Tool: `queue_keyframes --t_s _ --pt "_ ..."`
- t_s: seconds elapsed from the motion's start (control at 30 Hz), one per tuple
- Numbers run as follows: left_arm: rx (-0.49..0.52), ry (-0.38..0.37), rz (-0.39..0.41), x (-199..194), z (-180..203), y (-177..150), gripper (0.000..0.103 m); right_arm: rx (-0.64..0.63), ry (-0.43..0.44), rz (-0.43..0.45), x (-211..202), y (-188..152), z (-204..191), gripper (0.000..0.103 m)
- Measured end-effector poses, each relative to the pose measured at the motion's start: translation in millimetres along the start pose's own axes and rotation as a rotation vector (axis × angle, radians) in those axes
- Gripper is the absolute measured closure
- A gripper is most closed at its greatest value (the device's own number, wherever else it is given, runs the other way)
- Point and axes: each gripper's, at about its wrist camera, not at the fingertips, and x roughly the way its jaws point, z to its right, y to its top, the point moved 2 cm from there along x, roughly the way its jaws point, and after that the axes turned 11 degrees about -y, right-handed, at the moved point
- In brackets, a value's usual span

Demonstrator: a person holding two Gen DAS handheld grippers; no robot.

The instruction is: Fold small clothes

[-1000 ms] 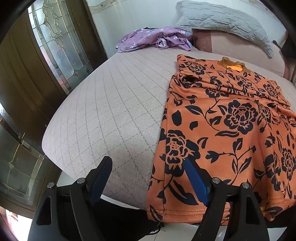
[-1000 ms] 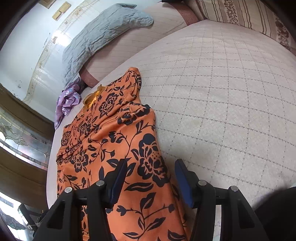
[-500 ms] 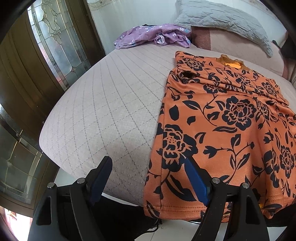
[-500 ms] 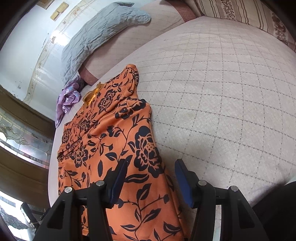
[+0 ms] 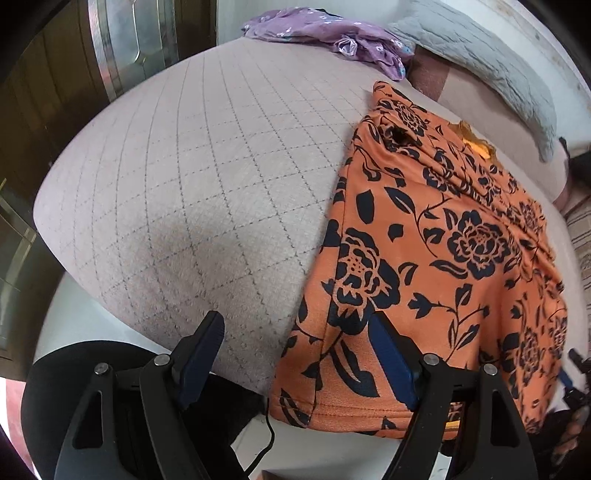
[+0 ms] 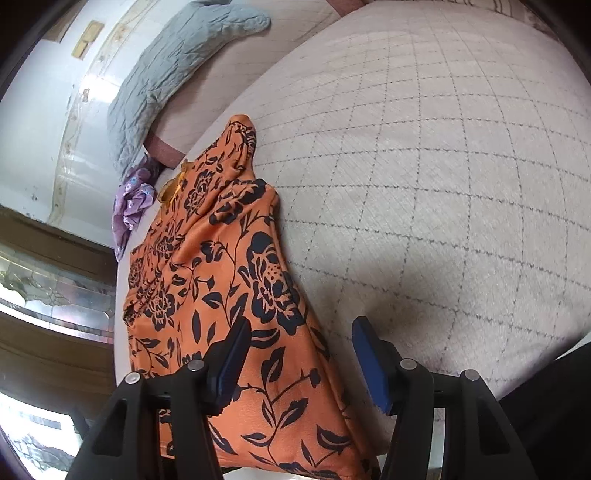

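An orange garment with black flowers (image 5: 436, 258) lies spread flat on the quilted bed (image 5: 207, 192), its hem hanging over the near edge. My left gripper (image 5: 295, 332) is open just above the hem's left corner: one finger is over the cloth, the other over bare quilt. In the right wrist view the same garment (image 6: 221, 280) runs away to the upper left. My right gripper (image 6: 301, 332) hovers over its right edge with jaws opening. One finger is above the cloth, the other above the quilt. Neither gripper's pads press on the fabric.
A crumpled purple garment (image 5: 332, 33) and a grey pillow (image 5: 480, 55) lie at the head of the bed. A wooden door with patterned glass (image 5: 129, 44) stands to the left. Bare quilt (image 6: 443, 166) stretches right of the orange garment. A black cable (image 5: 267, 435) hangs below the edge.
Both grippers have dropped closer to the garment's hem and rolled, tilting the views. The right gripper's jaws have widened slightly. The garment lies as before.
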Motion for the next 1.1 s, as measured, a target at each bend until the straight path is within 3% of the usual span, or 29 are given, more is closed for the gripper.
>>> queue_keyframes --t_s 0.17,0.33,0.47,0.53,0.6,0.63,0.7,0.8,0.83,0.87,0.93,1.03,1.07,1.1 --pt "0.016 -0.003 -0.024 0.2 -1.9 -2.8 0.039 -0.019 -0.028 -0.02 -2.1 -5.4 1.5 0.042" --pt "-0.021 0.009 -0.062 6.7 -9.1 -4.4 0.038 -0.082 -0.039 -0.072 -0.2 -19.5 -5.6 0.042" --pt "-0.026 -0.012 -0.115 18.5 -5.9 -10.8 0.038 -0.178 -0.074 -0.059 1.0 -34.6 -20.4 0.041" --pt "0.007 -0.001 -0.101 18.2 0.5 -13.4 0.038 -0.276 -0.121 -0.013 0.4 -43.1 -34.7 0.05" --pt "0.039 -0.015 -0.093 17.4 8.9 -14.1 0.056 -0.34 -0.11 -0.007 2.9 -47.2 -44.8 0.087" --pt "0.054 -0.023 -0.089 16.5 13.1 -13.9 0.069 -0.353 -0.11 0.006 3.3 -47.8 -47.5 0.088" --pt "0.07 -0.018 -0.083 16.0 18.2 -12.4 0.079 -0.366 -0.128 0.026 4.7 -47.4 -50.5 0.088" --pt "0.06 -0.027 -0.088 16.4 18.2 -12.1 0.08 -0.316 -0.105 -0.001 7.7 -42.2 -45.2 0.088" --pt "0.055 -0.03 -0.09 15.9 14.7 -10.1 0.073 -0.297 -0.097 -0.012 8.5 -40.8 -43.3 0.087" --pt "0.044 -0.024 -0.107 17.6 13.0 -10.5 0.054 -0.289 -0.096 -0.023 10.0 -39.8 -43.1 0.086" --pt "0.03 -0.018 -0.118 21.0 11.8 -10.3 0.036 -0.296 -0.097 -0.023 10.0 -41.2 -46.1 0.084" --pt "0.058 -0.061 -0.134 23.6 17.0 -15.4 0.037 -0.347 -0.082 -0.017 10.4 -48.3 -55.7 0.064" --pt "0.077 -0.061 -0.127 23.4 20.5 -17.1 0.048 -0.366 -0.072 -0.013 10.5 -50.9 -59.4 0.052" --pt "0.089 -0.055 -0.122 22.2 22.4 -19.1 0.056 -0.394 -0.086 0.0 10.1 -54.1 -63.6 0.049"
